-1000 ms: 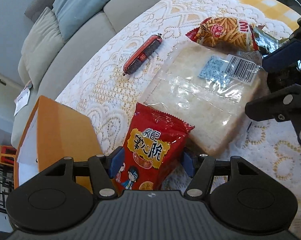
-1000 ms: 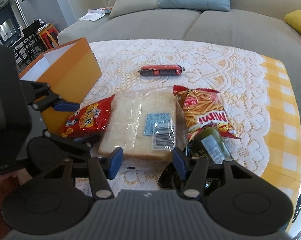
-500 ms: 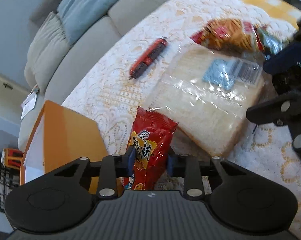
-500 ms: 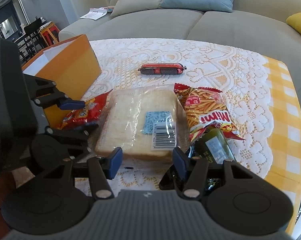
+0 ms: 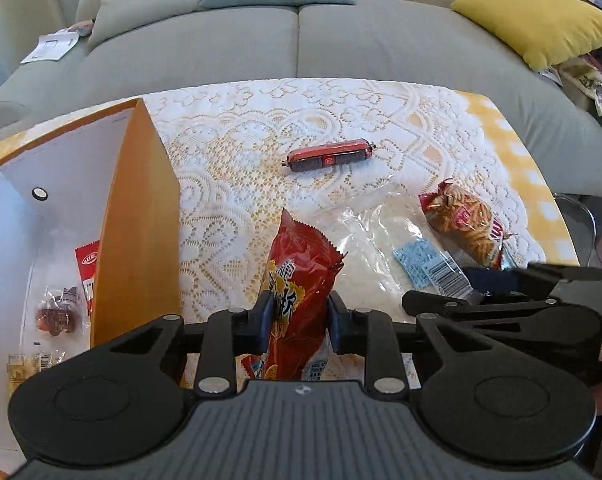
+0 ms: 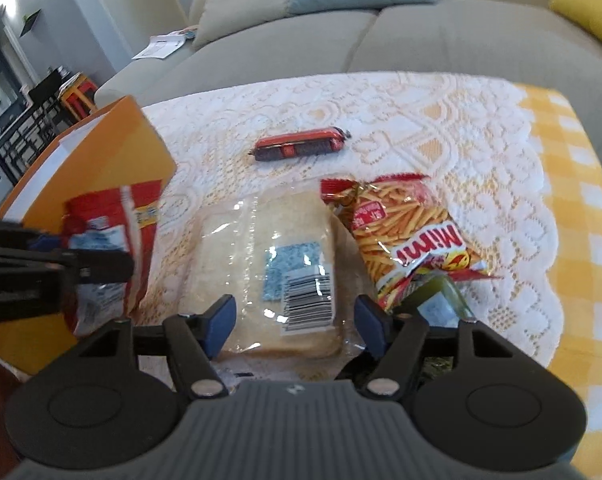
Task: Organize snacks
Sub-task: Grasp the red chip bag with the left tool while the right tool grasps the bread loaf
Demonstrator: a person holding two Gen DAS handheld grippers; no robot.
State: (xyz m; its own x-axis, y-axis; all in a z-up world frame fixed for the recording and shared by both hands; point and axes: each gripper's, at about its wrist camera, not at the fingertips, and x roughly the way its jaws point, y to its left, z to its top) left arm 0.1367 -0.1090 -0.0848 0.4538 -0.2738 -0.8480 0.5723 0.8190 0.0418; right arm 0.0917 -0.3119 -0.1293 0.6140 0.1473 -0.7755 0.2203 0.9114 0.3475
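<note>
My left gripper [image 5: 299, 316] has its jaws closing on a red snack bag [image 5: 301, 264], and the pads press its sides. The bag stands upright off the lace cloth, just right of the open orange box [image 5: 135, 220]. In the right wrist view the same bag [image 6: 113, 240] hangs in front of the box [image 6: 113, 152]. My right gripper [image 6: 295, 320] has its jaws opening. Its blue pads straddle the near end of a clear bread pack [image 6: 277, 240] without touching it. A Mimi stick-snack bag [image 6: 405, 232] and a red sausage [image 6: 299, 145] lie on the cloth.
Inside the box lie several small snacks [image 5: 57, 312] and a red packet [image 5: 87, 264]. A green packet [image 6: 441, 296] sits under the Mimi bag, by my right finger. A grey sofa [image 5: 301, 52] with cushions runs behind the table. The yellow checked table edge [image 6: 573, 208] is at the right.
My left gripper has shut on the red snack bag, raised it off the cloth and rolled upright beside the box. My right gripper's jaws have widened and come closer over the bread pack.
</note>
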